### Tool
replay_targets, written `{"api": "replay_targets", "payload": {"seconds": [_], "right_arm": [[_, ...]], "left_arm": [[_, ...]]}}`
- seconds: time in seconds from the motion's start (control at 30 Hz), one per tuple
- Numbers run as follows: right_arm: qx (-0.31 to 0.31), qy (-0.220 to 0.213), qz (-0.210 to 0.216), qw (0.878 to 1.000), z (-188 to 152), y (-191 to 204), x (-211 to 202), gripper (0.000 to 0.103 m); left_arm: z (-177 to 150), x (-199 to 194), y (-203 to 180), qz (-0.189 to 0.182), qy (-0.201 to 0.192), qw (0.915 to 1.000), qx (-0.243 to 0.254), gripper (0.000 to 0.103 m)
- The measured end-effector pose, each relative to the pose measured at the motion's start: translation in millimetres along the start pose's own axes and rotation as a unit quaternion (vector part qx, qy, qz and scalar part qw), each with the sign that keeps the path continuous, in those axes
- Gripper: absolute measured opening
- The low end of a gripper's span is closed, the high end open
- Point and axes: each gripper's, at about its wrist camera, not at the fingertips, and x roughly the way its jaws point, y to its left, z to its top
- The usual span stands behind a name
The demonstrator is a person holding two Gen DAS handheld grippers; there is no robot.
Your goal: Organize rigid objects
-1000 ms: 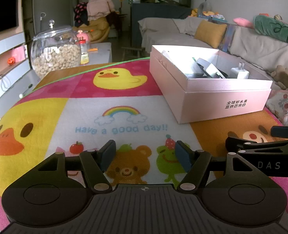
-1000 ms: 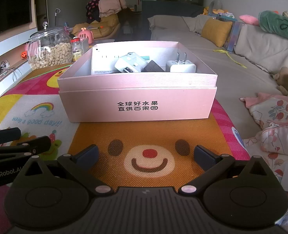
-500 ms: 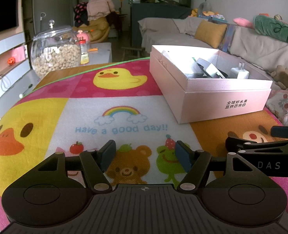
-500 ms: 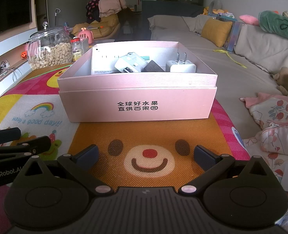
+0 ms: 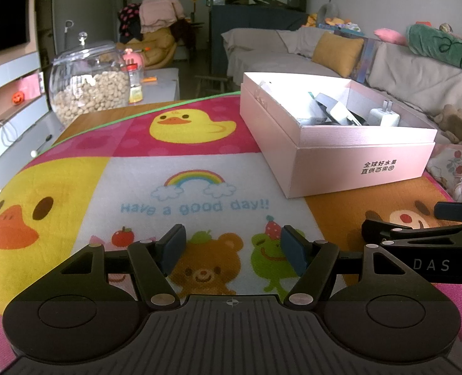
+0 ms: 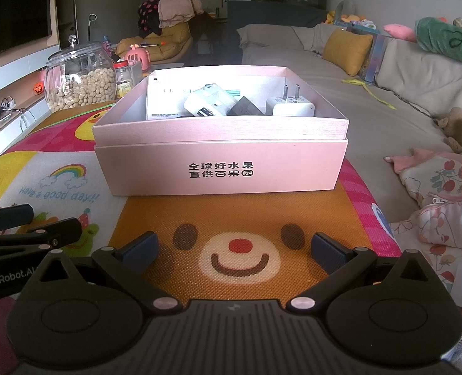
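The left gripper [image 5: 233,250] and right gripper [image 6: 234,251] both stand wide open and hold nothing, low over the mat [image 5: 193,162]. Ahead of the right gripper the pink box [image 6: 221,168] sits on the mat, holding a white plug [image 6: 290,107], a white adapter [image 6: 209,103] and a dark block [image 6: 246,107]. A jar [image 5: 90,90] stands beyond the mat's far left corner.

Right gripper [image 6: 234,250] gapes empty over the bear mat [image 6: 237,218]; pink box [image 6: 221,168] holds chargers [image 6: 290,106].
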Motion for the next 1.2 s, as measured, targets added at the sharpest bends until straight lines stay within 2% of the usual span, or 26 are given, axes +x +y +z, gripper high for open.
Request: {"api": "replay_targets", "payload": {"seconds": [1.2], "right_arm": [[0.000, 0.000, 0.000, 1.000, -0.2, 0.2, -0.1, 0.103]], "left_arm": [[-0.5, 0.8, -0.2, -0.006, 0.000, 1.0000, -0.001, 0.073]]}}
